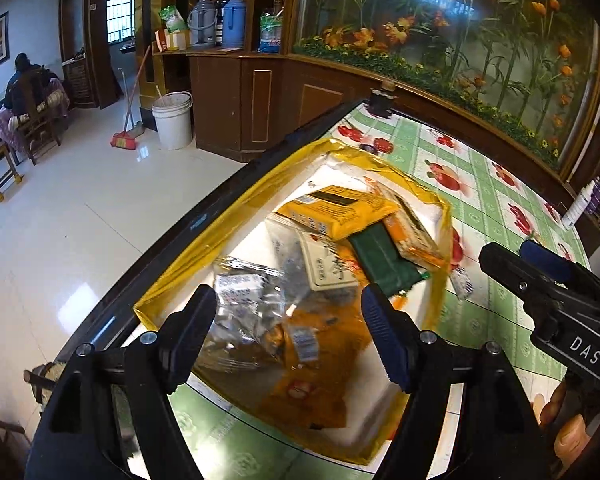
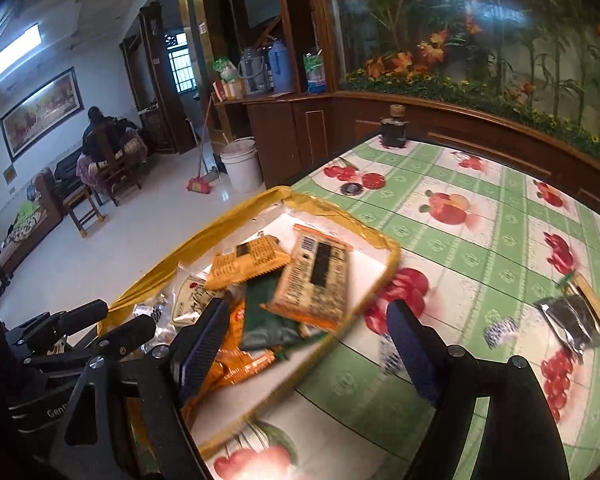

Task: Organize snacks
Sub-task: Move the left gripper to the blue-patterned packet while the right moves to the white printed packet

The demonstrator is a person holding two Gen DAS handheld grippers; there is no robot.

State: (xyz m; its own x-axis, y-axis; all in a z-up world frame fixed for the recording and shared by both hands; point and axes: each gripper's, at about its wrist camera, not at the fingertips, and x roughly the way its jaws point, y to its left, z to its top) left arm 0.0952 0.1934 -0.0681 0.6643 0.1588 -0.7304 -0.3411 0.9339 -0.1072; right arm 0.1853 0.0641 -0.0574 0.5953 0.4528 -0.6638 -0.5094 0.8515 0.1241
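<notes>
My shallow gold-rimmed white tray (image 1: 236, 216) sits on the fruit-print green checked tablecloth (image 1: 496, 208), close to the table's left edge. In it, several flat snack packets overlap: a yellow packet (image 1: 340, 210) lies on a dark green one (image 1: 384, 260), with a clear plastic bag (image 1: 244, 304) nearer me. Right of the tray, on the cloth, lie a small blue-and-white sachet (image 2: 500, 330) and, further right, a black foil packet (image 2: 568, 320). A small dark corked jar (image 2: 394, 132) stands at the table's far edge.
</notes>
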